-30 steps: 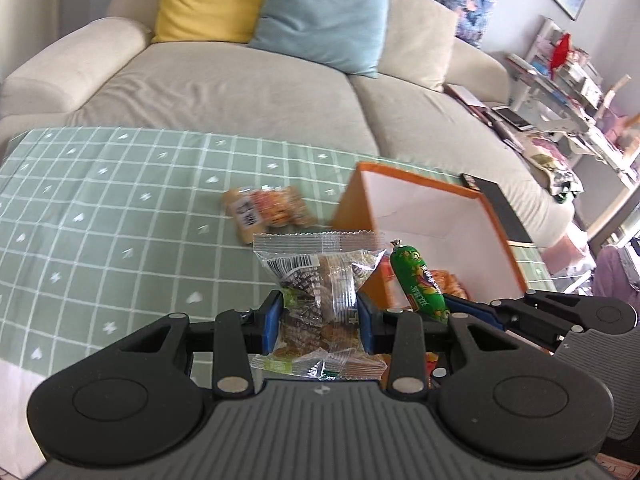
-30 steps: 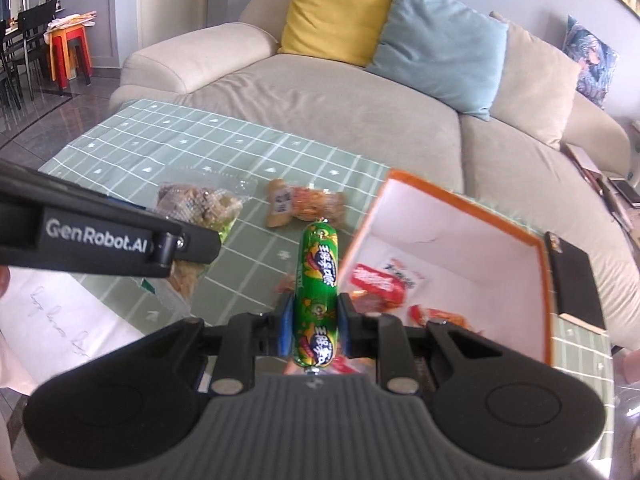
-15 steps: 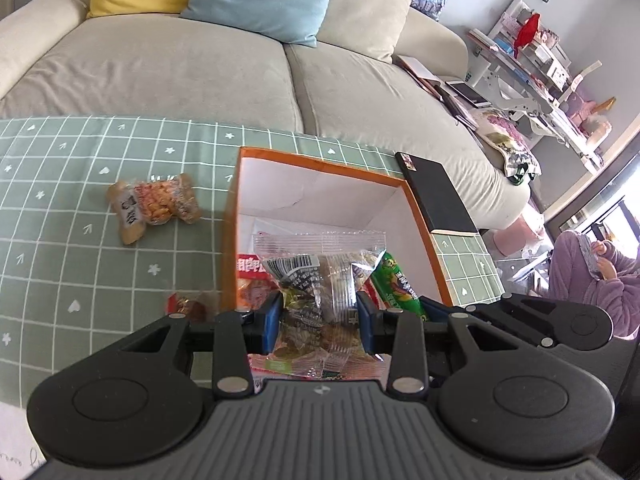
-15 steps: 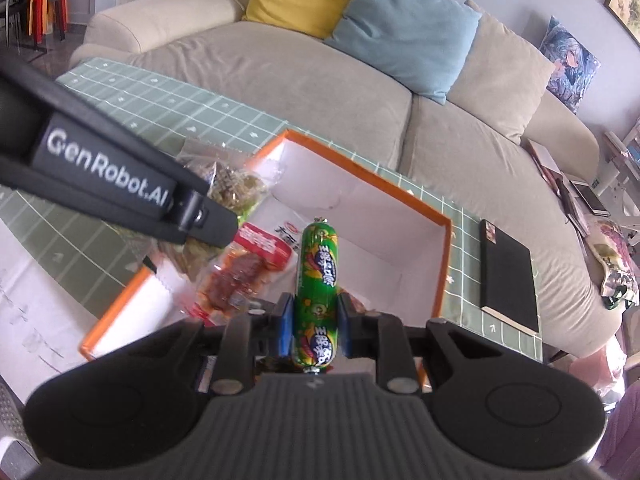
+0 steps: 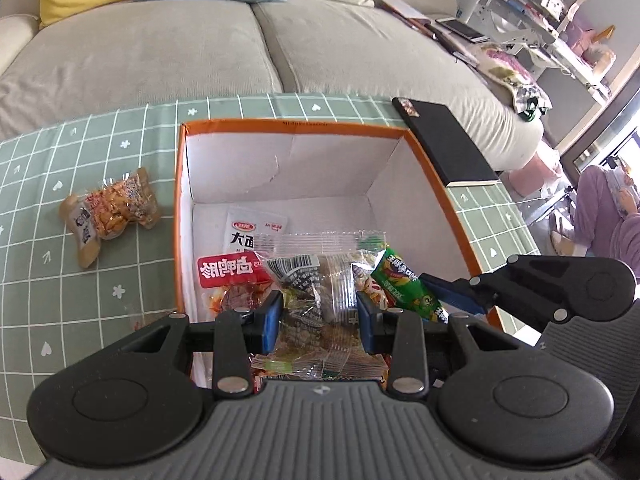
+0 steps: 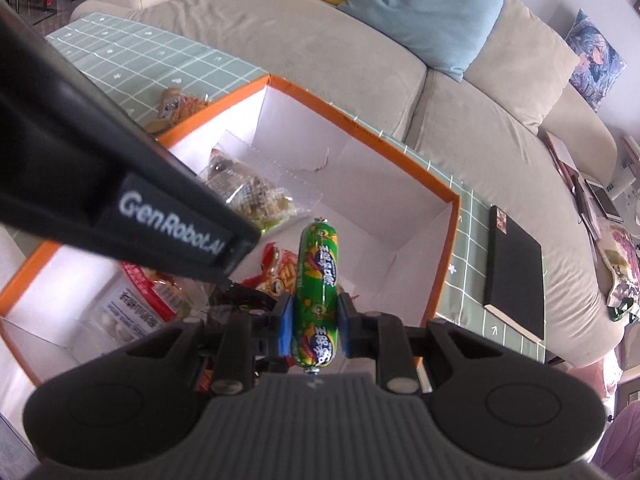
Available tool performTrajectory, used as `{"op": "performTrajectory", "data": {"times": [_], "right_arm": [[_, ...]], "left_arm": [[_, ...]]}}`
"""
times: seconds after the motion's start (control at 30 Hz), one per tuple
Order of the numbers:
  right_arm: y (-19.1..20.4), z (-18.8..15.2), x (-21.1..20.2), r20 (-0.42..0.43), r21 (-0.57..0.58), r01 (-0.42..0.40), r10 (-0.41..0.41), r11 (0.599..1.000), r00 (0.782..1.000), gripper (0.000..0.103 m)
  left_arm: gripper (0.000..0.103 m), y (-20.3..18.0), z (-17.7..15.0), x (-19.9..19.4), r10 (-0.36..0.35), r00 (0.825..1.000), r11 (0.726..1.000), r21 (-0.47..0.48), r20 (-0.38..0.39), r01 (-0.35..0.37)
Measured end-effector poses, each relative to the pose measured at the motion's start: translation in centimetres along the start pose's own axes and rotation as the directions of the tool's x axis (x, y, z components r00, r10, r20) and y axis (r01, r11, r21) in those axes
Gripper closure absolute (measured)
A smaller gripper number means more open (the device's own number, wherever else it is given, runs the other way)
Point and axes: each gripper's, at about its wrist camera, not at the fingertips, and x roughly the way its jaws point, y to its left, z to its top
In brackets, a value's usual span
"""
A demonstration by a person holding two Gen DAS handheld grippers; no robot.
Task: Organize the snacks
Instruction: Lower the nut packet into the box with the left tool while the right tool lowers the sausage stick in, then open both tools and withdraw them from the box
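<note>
While both my tongs hang over the orange-rimmed white cardboard box (image 5: 448, 216), my left gripper (image 5: 320, 320) clamps a clear crinkled snack packet (image 5: 316, 280); my right gripper (image 6: 314, 320) pinches a green sausage stick (image 6: 318, 280), long axis pointing far, box floor directly below.

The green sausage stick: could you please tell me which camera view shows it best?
The right wrist view shows the green sausage stick best: nearly its full length stands centred, clamped between the right tongs over the orange box. The left wrist view shows only part of it, slanting at the right behind the clear snack bag.
</note>
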Motion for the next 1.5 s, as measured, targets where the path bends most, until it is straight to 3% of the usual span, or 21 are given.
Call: {"op": "performTrajectory", "data": {"times": [0.37,0.97,1.33,1.37,1.4,1.5], "right_arm": [[0.0,0.5,3.2,-0.019,-0.065,-0.019,0.018,0.998,1.000,0.084],[-0.4,1.3,3.9,-0.033,-0.058,-0.086,0.085,0.995,0.996,0.083],[-1.6,2.5,3.8,-0.074,-0.025,-0.079,0.077,0.997,0.994,0.060],[-1.7,2.6,3.7,-0.078,-0.026,-0.084,0.081,0.996,0.994,0.055],[-1.8,2.8,3.5,-0.081,-0.027,-0.091,0.088,0.996,0.993,0.049],[-2.3,3.2,2.8,-0.080,-0.016,-0.093,0.091,0.996,0.993,0.035]], "left_arm": [[0.060,0.3,0.7,2.8,0.097,0.993,0.994,-0.047,-0.065,-0.100],[0.055,1.3,1.6,3.6,0.041,0.995,0.991,-0.124,-0.092,-0.052],[0.041,1.1,1.5,2.5,-0.003,0.997,0.994,-0.106,-0.083,-0.006],[0.031,1.1,1.5,2.2,0.002,0.997,0.995,-0.100,-0.080,-0.010],[0.028,1.1,1.4,1.8,0.008,0.997,0.995,-0.099,-0.071,-0.015],[0.027,1.5,1.3,0.6,-0.013,0.999,0.992,-0.124,-0.050,0.006]]}}
